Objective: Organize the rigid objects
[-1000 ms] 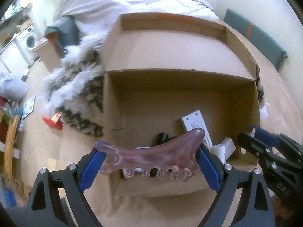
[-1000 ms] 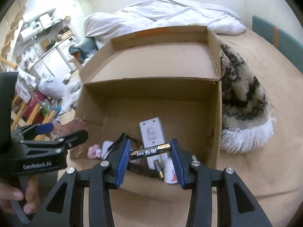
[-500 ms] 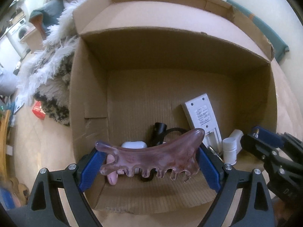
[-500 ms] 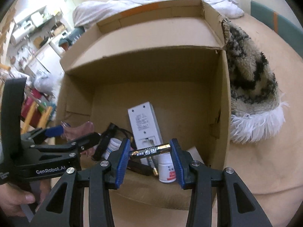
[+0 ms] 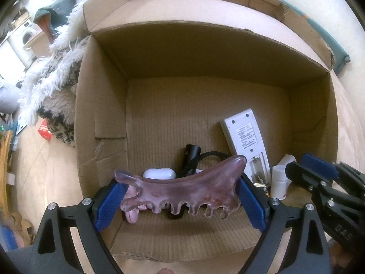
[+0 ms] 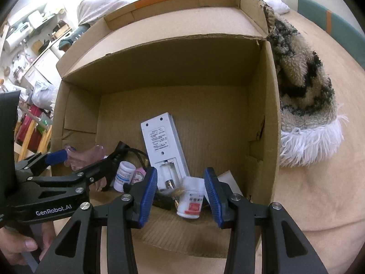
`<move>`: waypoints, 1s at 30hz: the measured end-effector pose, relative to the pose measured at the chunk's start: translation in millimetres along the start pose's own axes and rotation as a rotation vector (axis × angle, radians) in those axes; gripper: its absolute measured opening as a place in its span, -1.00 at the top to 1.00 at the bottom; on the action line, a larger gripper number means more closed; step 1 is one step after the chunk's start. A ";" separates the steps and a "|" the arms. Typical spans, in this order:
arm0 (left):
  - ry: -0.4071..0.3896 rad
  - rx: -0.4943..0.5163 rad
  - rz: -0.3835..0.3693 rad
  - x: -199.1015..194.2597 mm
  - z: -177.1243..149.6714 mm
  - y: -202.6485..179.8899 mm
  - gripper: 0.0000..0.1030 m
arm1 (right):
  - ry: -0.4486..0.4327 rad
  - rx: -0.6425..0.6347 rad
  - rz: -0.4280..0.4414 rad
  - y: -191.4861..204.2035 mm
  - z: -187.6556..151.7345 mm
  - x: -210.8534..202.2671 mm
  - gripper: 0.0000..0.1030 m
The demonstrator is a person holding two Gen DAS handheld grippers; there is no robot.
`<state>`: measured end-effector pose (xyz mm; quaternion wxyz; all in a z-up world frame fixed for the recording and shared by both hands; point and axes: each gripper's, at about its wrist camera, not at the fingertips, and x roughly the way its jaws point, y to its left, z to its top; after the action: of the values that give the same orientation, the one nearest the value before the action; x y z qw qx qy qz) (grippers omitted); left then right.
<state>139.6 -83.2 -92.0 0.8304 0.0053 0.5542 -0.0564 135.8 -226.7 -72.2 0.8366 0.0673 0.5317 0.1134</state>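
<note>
My left gripper [image 5: 180, 199] is shut on a translucent purple comb-shaped scraper [image 5: 182, 190], held over the near edge of an open cardboard box [image 5: 100, 105]. The scraper also shows in the right wrist view [image 6: 85, 154]. My right gripper [image 6: 180, 193] is open and empty over the box's near right part; a blurred battery [image 6: 171, 191] lies just below it. In the box lie a white remote [image 6: 163, 146] with an open battery bay, two white pill bottles [image 6: 191, 202] [image 6: 123, 174], a white earbud case [image 5: 159, 173], a black corded item [image 5: 191, 157] and a pink object [image 5: 132, 214].
The box [image 6: 269, 118] stands on a beige surface [image 6: 319, 194]. A shaggy cream and black rug [image 6: 303, 105] lies against its right side and fur [image 5: 54, 91] along its left. A red packet [image 5: 45, 129] lies on the floor at left.
My right gripper has opened and let go of the battery, which has dropped into the box. Both grippers have moved closer over the box. The left still holds the scraper.
</note>
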 end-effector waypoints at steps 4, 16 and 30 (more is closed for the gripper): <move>0.000 -0.001 0.000 -3.4 -0.2 2.5 -0.78 | -0.005 0.004 0.012 1.2 0.0 0.4 0.12; -0.090 -0.045 -0.024 -30.8 0.1 10.8 -0.90 | -0.104 0.077 0.089 -5.8 7.1 -22.7 -1.00; -0.165 -0.015 0.028 -82.9 -5.5 5.7 -0.90 | -0.181 0.109 0.051 -9.9 -0.4 -55.5 -1.00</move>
<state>103.7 -69.8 -18.0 0.8740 0.0023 0.4842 -0.0410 113.8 -250.8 -26.1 0.8731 0.1361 0.4574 0.0994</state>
